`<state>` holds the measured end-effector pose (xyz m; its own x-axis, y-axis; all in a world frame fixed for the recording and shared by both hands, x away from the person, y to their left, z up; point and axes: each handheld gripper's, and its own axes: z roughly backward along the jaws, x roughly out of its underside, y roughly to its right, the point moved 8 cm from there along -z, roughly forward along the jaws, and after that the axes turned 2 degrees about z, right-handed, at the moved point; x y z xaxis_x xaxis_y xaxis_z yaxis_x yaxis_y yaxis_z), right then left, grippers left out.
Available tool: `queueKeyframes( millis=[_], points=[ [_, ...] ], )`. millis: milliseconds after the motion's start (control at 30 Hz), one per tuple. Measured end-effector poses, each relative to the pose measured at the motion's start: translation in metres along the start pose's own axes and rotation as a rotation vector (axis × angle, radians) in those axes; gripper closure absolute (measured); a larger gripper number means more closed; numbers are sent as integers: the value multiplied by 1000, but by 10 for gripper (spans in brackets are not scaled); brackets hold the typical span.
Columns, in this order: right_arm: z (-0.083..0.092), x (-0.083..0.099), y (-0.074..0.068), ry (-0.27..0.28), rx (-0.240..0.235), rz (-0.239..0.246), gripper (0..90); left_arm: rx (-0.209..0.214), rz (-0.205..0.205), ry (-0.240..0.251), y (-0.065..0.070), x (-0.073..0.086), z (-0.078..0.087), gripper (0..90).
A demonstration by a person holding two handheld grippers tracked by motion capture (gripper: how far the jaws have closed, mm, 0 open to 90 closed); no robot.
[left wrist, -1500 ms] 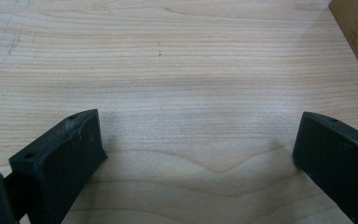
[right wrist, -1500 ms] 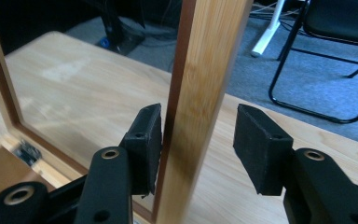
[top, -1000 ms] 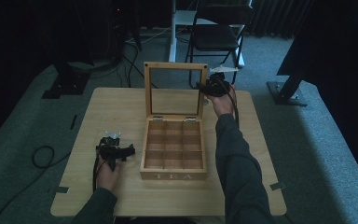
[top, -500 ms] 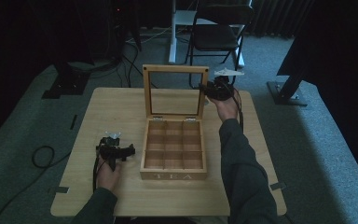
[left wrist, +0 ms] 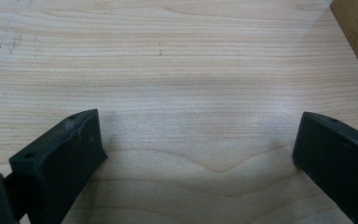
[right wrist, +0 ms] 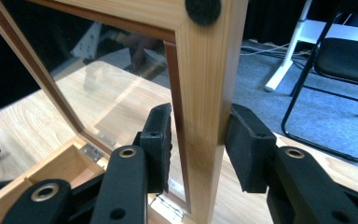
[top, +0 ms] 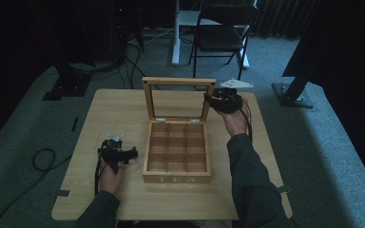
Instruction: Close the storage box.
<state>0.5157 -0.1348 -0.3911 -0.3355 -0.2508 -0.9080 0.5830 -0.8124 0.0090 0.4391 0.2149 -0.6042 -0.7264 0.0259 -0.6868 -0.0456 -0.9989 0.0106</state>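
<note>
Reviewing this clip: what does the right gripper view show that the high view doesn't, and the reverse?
Right gripper view: the right hand-held gripper shut on the lid frame, a black felt pad on its corner, a hinge.
High view: the left hand-held gripper resting on the table, the TEA lettering, nine compartments.
Both: open tea box, folding chair.
</note>
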Motion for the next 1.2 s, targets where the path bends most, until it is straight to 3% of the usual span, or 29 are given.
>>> queueKeyframes(
  millis=[133,867,1200],
  points=[
    [9,-5,-2,26,6,1,624,-1,0,1,0,0,0,16],
    [37,-12,-19,25,15,43,587,0,1,0,0,0,0,16],
    [42,-9,-23,8,12,40,583,0,0,0,0,0,0,16]
  ],
)
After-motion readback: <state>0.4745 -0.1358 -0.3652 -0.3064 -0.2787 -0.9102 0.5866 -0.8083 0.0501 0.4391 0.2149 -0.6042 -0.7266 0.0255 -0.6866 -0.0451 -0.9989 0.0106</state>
